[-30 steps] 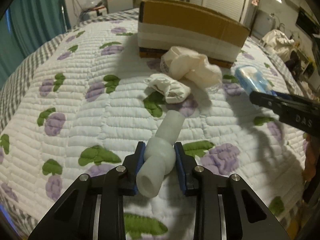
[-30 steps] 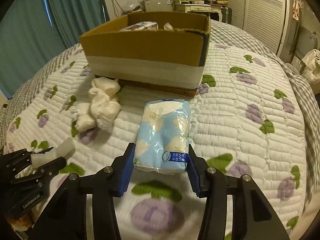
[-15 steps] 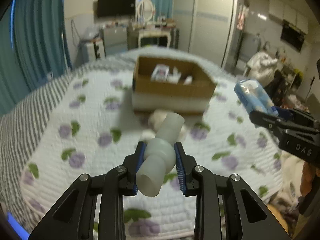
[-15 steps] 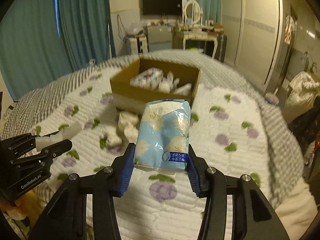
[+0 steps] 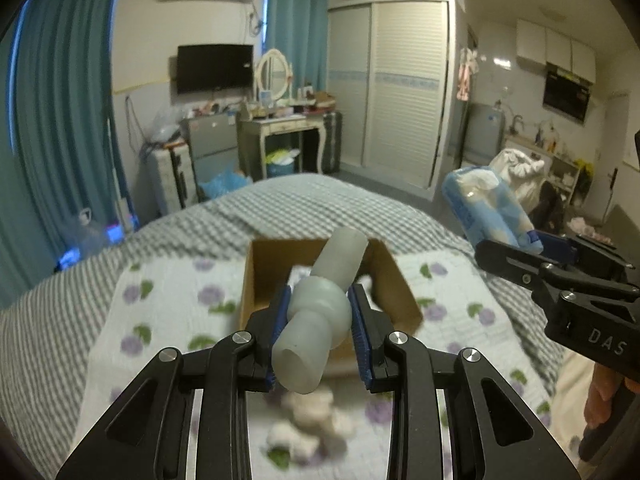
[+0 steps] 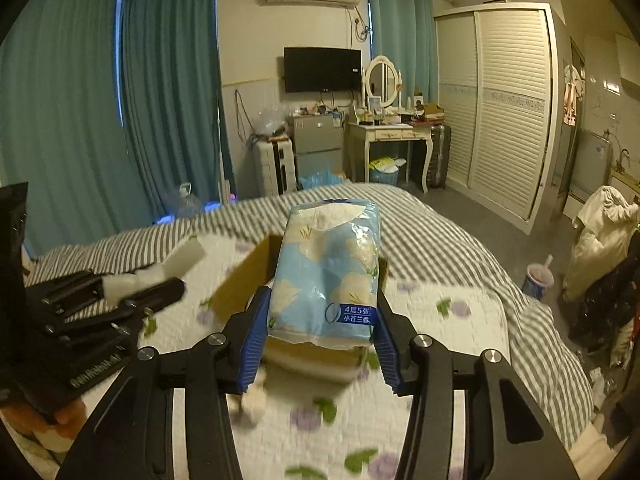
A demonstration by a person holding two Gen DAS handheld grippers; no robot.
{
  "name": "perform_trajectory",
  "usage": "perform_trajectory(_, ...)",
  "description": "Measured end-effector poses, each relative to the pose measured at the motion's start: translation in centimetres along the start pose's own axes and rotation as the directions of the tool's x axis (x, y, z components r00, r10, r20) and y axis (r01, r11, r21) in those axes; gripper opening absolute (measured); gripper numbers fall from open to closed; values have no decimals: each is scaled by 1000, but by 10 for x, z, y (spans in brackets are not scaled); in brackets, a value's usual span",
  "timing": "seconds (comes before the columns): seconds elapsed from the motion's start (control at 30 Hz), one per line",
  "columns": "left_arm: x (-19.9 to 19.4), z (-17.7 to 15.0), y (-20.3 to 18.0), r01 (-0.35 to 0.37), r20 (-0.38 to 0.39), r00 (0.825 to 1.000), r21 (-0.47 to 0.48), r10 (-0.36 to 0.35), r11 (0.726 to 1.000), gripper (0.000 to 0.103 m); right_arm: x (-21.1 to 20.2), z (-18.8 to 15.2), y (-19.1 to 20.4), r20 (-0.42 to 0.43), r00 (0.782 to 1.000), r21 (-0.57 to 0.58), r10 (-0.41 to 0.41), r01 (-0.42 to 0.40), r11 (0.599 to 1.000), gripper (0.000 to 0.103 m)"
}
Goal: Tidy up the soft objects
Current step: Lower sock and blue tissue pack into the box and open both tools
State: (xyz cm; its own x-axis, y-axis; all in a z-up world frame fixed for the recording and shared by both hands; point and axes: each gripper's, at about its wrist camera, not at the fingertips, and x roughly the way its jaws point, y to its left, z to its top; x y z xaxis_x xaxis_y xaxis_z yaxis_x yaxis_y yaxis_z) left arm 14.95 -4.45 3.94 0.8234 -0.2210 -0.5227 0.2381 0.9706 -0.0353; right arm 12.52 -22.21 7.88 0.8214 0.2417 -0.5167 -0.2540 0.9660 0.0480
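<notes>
My left gripper (image 5: 319, 316) is shut on a white foam dumbbell-shaped piece (image 5: 320, 312), held high above the bed. My right gripper (image 6: 320, 320) is shut on a blue flowered tissue pack (image 6: 326, 276), also lifted; the pack also shows in the left wrist view (image 5: 488, 208). The open cardboard box (image 5: 256, 280) sits on the quilt below both grippers, and it shows in the right wrist view (image 6: 244, 280) partly hidden behind the pack. White balled socks (image 5: 308, 428) lie blurred on the quilt in front of the box.
The bed carries a white quilt with purple flowers (image 5: 168, 312) over a grey striped cover (image 5: 304, 204). Beyond the bed stand teal curtains (image 6: 168, 120), a dressing table (image 6: 388, 132), a wardrobe (image 6: 504, 108) and a clothes pile (image 6: 604, 232).
Both grippers have risen well above the bed with their loads and tilted up. The box now looks small and lies below them, with the room in view.
</notes>
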Motion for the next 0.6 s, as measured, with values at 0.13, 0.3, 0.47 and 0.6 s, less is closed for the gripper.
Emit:
perform_trajectory(0.13, 47, 16, 4, -21, 1, 1000, 26, 21, 999, 29, 42, 20, -10, 1, 1000, 18, 2, -2, 1000, 48)
perform_trajectory(0.3, 106, 17, 11, -24, -48, 999, 40, 26, 999, 29, 104, 28, -26, -31, 1000, 51, -4, 6, 999, 48)
perform_trajectory(0.47, 152, 8, 12, -9, -105, 994, 77, 17, 997, 29, 163, 17, -45, -92, 996, 82, -3, 11, 997, 48)
perform_trajectory(0.6, 165, 3, 12, -2, -125, 992, 85, 12, 996, 29, 195, 4, -55, -132, 991, 105, 2, 12, 994, 48)
